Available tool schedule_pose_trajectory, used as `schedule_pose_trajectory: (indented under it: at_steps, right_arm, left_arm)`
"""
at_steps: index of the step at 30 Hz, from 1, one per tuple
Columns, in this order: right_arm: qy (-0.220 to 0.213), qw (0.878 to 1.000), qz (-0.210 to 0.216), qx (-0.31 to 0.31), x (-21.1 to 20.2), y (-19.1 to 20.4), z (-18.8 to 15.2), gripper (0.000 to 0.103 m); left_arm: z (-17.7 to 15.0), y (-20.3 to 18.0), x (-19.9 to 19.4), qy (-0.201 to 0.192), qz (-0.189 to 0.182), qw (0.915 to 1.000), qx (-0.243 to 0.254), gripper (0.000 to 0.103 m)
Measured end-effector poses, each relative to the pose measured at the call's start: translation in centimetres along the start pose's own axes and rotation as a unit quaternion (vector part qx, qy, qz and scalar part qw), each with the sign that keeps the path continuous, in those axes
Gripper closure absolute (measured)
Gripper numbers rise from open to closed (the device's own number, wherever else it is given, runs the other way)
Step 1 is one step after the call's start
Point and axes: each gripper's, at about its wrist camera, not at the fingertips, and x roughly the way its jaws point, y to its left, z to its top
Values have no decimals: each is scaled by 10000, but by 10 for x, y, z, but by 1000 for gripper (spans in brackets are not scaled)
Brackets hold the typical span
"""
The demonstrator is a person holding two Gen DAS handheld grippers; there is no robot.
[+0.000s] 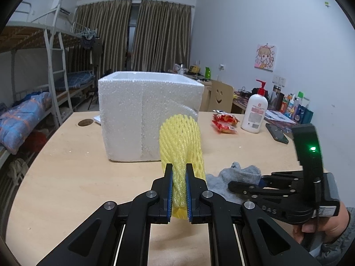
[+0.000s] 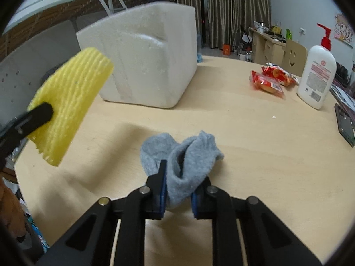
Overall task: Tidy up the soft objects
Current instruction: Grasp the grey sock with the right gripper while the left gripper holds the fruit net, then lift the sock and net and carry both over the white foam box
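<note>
I am tilting my right gripper [image 2: 178, 177] down, pinching the grey sock [image 2: 188, 155]; my left gripper [image 1: 179, 173] is clamping the yellow foam net [image 1: 180, 141] aloft, bare table [image 2: 255, 144] ahead.

The foam box [image 1: 150, 115] stands on the table [image 1: 66, 166], toward its far side; the foam net sleeve [image 1: 180, 146] is held up off the table before the box, between the left gripper's [image 1: 179, 190] pads; right of it the sock [image 2: 184, 159] lies on the table — pinched in the right gripper [image 2: 178, 196]; farther right, behind, lie snack packets [image 1: 225, 123], then a pump bottle [image 1: 255, 110] and a phone [image 1: 277, 133].
</note>
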Motion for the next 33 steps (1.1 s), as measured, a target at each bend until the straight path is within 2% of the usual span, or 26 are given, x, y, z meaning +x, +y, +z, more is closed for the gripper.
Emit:
schedule_pose_trajectory:
  at_steps: [6, 7, 10, 12, 16, 18, 23, 26, 28, 33]
  right_arm:
    - [-387, 9992, 36, 65, -30, 1, -4, 83]
    - [-404, 9992, 38, 65, -32, 1, -4, 86]
    - [-282, 9995, 69, 93, -30, 2, -10, 87]
    - [-165, 9993, 313, 131, -25, 3, -15, 87]
    - [-159, 9994, 313, -9, -21, 10, -23, 92]
    - [-241, 9985, 487, 41, -24, 9, -25, 92]
    - [-322, 9987, 383, 127, -31, 9, -28, 91]
    - [-212, 9994, 289, -29, -28, 15, -33, 92]
    - [-321, 9988, 354, -95, -29, 18, -34, 96]
    - [-578, 9977, 271, -230, -46, 23, -32, 96]
  left_arm:
    - [-1, -5, -15, -106, 19, 9999, 28, 93]
    - [-1, -7, -18, -137, 24, 9999, 46, 93]
    - [-3, -12, -27, -201, 54, 9997, 106, 93]
    - [-4, -15, -31, -224, 58, 9996, 144, 93]
    - [-6, -18, -35, -241, 86, 9995, 172, 93]
    - [-6, -19, -36, -259, 111, 9994, 177, 93]
    - [-6, -19, -39, -286, 129, 9993, 184, 93]
    - [-7, -19, -40, -286, 111, 9993, 197, 93]
    - [-7, -21, -41, -285, 120, 9993, 209, 93]
    - [-6, -22, -44, -318, 137, 9991, 224, 93]
